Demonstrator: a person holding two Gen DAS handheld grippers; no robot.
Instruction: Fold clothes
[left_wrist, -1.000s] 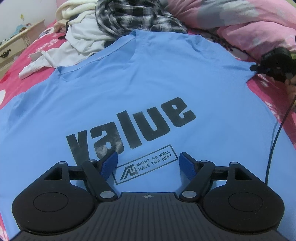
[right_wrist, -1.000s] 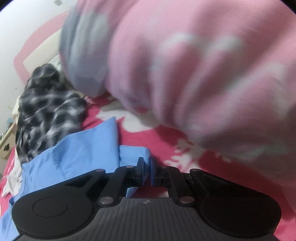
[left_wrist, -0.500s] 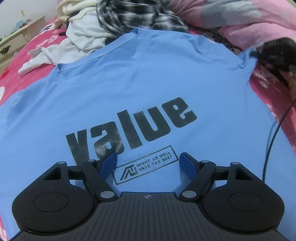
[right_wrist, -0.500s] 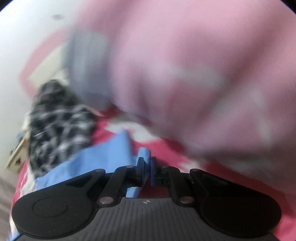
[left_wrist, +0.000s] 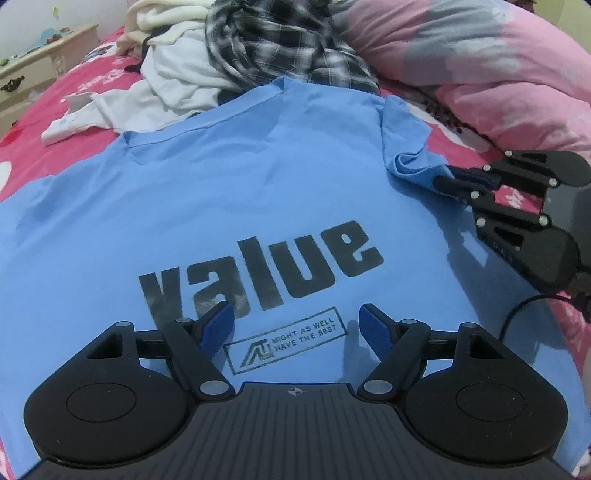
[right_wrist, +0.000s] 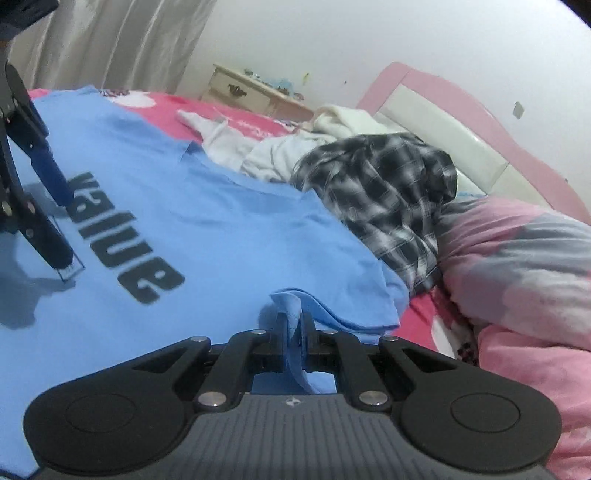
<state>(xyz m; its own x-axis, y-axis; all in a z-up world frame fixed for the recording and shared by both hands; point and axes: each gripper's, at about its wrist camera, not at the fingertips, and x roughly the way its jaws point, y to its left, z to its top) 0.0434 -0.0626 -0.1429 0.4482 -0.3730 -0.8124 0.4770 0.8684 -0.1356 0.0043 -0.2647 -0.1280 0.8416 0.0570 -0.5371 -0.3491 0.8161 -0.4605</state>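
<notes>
A light blue T-shirt (left_wrist: 229, 192) printed "value" lies spread flat on the bed. My left gripper (left_wrist: 295, 326) hovers just over the printed chest with its blue pads wide apart and nothing between them. At the shirt's right side my right gripper (left_wrist: 448, 181) is shut on the right sleeve (left_wrist: 413, 162), which is bunched and drawn inward over the shirt's edge. In the right wrist view the pinched blue sleeve fabric (right_wrist: 293, 314) sticks up between the shut pads of my right gripper (right_wrist: 293, 325), and the left gripper's fingers (right_wrist: 48, 166) stand at the far left.
A pile of unfolded clothes lies beyond the collar: a black-and-white plaid shirt (left_wrist: 280, 48) and white garments (left_wrist: 166, 81). A pink and grey duvet (left_wrist: 480, 66) bulks along the right. A cream nightstand (right_wrist: 247, 90) and pink headboard (right_wrist: 443, 107) stand behind the red bedsheet (left_wrist: 461, 147).
My right gripper swung the pinched sleeve inward over the shirt's right edge and turned to face across the bed. The left gripper stayed over the print.
</notes>
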